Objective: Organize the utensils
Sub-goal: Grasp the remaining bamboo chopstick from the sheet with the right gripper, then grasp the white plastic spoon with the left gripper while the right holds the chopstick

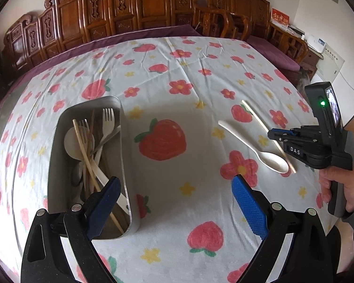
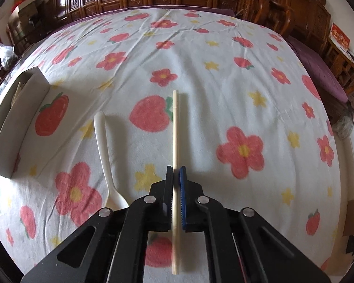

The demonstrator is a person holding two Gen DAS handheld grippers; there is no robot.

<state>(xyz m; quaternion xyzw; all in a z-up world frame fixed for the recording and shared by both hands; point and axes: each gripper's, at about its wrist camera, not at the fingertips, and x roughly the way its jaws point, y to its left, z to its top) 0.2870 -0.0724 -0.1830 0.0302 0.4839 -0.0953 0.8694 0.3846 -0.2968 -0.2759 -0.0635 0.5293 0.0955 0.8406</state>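
Note:
A metal tray [image 1: 127, 146] on the left of the table holds several forks, spoons and chopsticks [image 1: 89, 148]. My left gripper [image 1: 177, 195] is open and empty, its left finger over the tray's near end. My right gripper [image 2: 176, 176] is shut on a pale chopstick [image 2: 175, 127], which points away along the cloth; it also shows in the left wrist view [image 1: 259, 120] with the right gripper [image 1: 274, 135] closed on it. A cream spoon [image 2: 103, 146] lies on the cloth just left of the chopstick, bowl toward me; it also shows in the left wrist view [image 1: 254, 148].
The table carries a white cloth [image 1: 177, 82] with strawberries and flowers. The tray's side [image 2: 23, 122] stands at the far left in the right wrist view. Carved wooden chairs [image 1: 139, 7] line the far edge, and purple cushions [image 2: 318, 70] lie at the right.

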